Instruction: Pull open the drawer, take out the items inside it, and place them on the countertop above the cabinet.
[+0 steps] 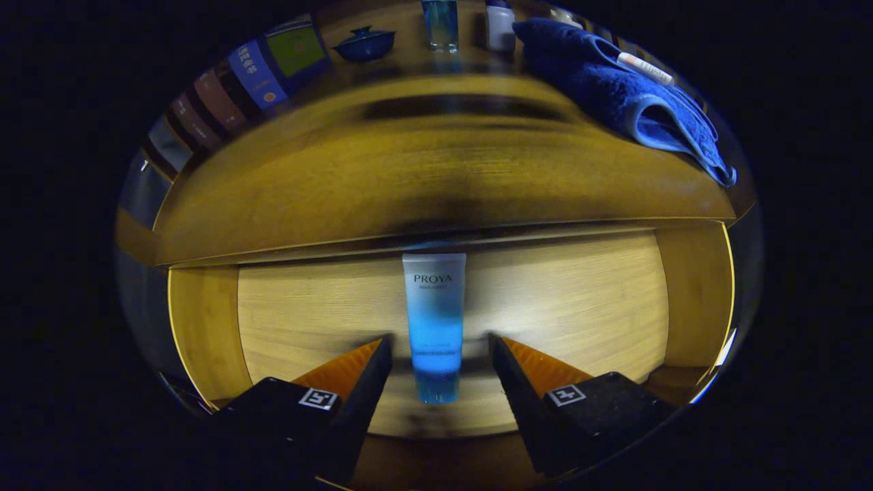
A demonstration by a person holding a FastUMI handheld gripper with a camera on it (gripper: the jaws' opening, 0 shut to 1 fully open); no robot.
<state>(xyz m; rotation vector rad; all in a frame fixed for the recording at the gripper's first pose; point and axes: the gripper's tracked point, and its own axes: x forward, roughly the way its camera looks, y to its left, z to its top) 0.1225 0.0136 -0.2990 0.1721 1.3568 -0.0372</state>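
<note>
Gripper: the gripper (440, 348) is held over the open drawer, fingers spread fairly wide, nothing gripped; a gap is seen between each fingertip and the tube.
Tube: a tube (434, 320) lies flat on the drawer floor, lengthwise between the fingers, cap end nearest, the pale crimped end pointing toward the cabinet.
Drawer: the drawer (204, 320) is pulled out; no other item is seen on its wooden floor, though the part under the countertop lip is hidden.
Countertop: the countertop (409, 177) lies above and beyond the drawer, with bare wood at the middle.
Beyond: a blue towel (614, 88) is draped at one end, books (259, 75) stand at the other, and a lidded bowl (365, 42), a glass (440, 24) and a bottle (500, 26) are set at the back.
Step judged: the grasp is not yet made; opening is done.
Risk: the tube is smooth and rounded, so it could squirt out of closing fingers if they are shut too high on its curve, or be pushed along the floor under the lip if one finger lands first.
Risk on placing: the towel could be snagged if the tube is carried too far to that side.
Writing: no label is read out here; square coded markers are seen on both fingers.
</note>
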